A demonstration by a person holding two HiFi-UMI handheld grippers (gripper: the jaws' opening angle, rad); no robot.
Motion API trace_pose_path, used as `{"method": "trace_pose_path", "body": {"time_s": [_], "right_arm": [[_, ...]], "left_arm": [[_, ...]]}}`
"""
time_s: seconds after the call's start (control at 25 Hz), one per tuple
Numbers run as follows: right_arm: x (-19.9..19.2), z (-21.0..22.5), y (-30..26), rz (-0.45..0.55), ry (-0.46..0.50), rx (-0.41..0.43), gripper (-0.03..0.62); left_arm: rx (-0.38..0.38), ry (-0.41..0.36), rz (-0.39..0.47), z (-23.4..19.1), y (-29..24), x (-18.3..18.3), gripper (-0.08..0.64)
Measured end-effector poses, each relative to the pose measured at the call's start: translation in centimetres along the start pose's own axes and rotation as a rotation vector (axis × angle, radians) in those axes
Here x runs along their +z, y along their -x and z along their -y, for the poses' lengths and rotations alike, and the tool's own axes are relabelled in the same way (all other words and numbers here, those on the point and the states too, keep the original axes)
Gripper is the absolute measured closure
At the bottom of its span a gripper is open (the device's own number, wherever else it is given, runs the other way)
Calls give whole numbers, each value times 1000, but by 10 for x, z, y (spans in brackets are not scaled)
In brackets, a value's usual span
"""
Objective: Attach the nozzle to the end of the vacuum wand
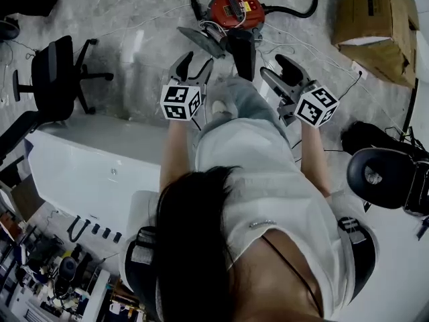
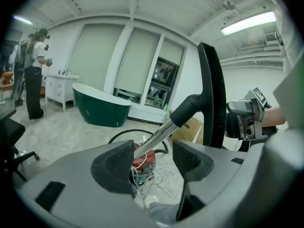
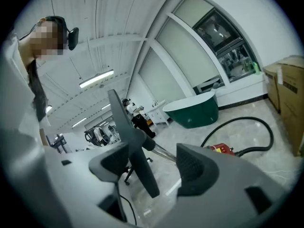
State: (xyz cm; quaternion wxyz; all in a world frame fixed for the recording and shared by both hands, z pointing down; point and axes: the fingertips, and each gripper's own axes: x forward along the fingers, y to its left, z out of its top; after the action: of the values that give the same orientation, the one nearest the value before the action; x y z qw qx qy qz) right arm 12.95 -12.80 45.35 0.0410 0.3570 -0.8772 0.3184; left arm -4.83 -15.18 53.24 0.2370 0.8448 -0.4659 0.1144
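The black floor nozzle (image 1: 242, 51) stands up between my two grippers, in front of the red vacuum canister (image 1: 234, 9). In the left gripper view the nozzle (image 2: 211, 94) is a thin upright blade on a black collar (image 2: 189, 107), joined to the chrome wand (image 2: 156, 136). That wand runs down past the left pad of my left gripper (image 2: 153, 158), whose jaws stand apart. My right gripper (image 3: 153, 163) is open too, with the nozzle blade (image 3: 133, 146) crossing the gap near its left pad. From above, the left gripper (image 1: 193, 62) and the right gripper (image 1: 276, 69) flank the nozzle.
A black hose (image 1: 295, 12) loops from the canister, and thin white cables (image 1: 288, 42) lie on the floor. A cardboard box (image 1: 375, 25) sits at the far right and an office chair (image 1: 57, 69) at the left. A green bathtub (image 2: 102, 108) and a person (image 2: 33, 70) stand further off.
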Motion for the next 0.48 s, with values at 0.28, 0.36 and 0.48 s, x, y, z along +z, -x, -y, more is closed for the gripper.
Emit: {"method": "trace_pose_path", "body": {"time_s": [0.28,0.36,0.48], "right_arm": [[-11,-10,6,9,21,-25,270],[-13,-12,8,11,47,-53,272],[-10,-12,13,31,81,-98,281]], "left_arm": [[-27,-31,109,24,26,27,376],[-52,-22,136,32,34,35,398],[-99,0,189,44,48,51,411]]}}
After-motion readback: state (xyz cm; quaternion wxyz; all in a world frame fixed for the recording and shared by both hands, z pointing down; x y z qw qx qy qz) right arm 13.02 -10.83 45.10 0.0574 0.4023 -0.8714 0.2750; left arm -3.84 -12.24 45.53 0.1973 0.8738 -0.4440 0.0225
